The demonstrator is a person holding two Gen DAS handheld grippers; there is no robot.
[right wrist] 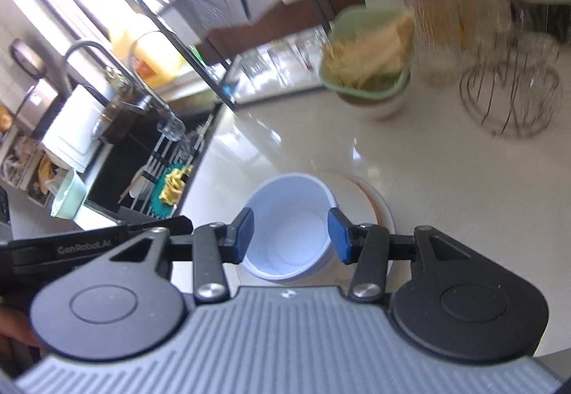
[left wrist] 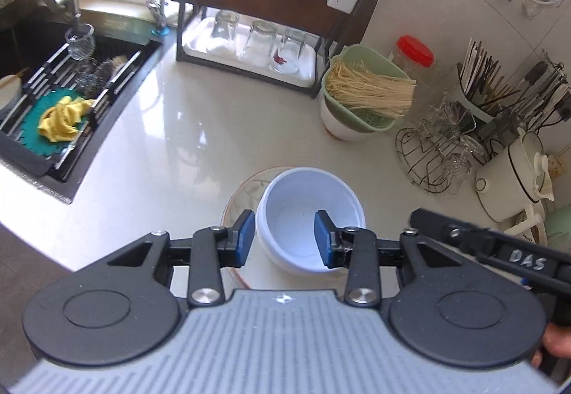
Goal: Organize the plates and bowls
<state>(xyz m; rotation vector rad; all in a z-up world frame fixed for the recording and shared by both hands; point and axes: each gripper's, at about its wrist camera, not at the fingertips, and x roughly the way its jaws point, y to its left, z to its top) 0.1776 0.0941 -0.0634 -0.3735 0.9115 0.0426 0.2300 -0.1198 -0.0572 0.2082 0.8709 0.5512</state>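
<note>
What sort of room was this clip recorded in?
A home kitchen, most likely: a dark sink with a faucet set in a pale countertop, upturned glasses on a drying rack, and utensils in a holder.

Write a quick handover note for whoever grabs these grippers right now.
Left gripper: open, empty, above the bowl.
Right gripper: open, empty, above the same bowl.
White bowl sits stacked on the patterned plate on the countertop, in front of the dish rack.
Done: bowl placed on plate.
Left: probably moving the stack to storage; no other loose plates or bowls are visible.
</note>
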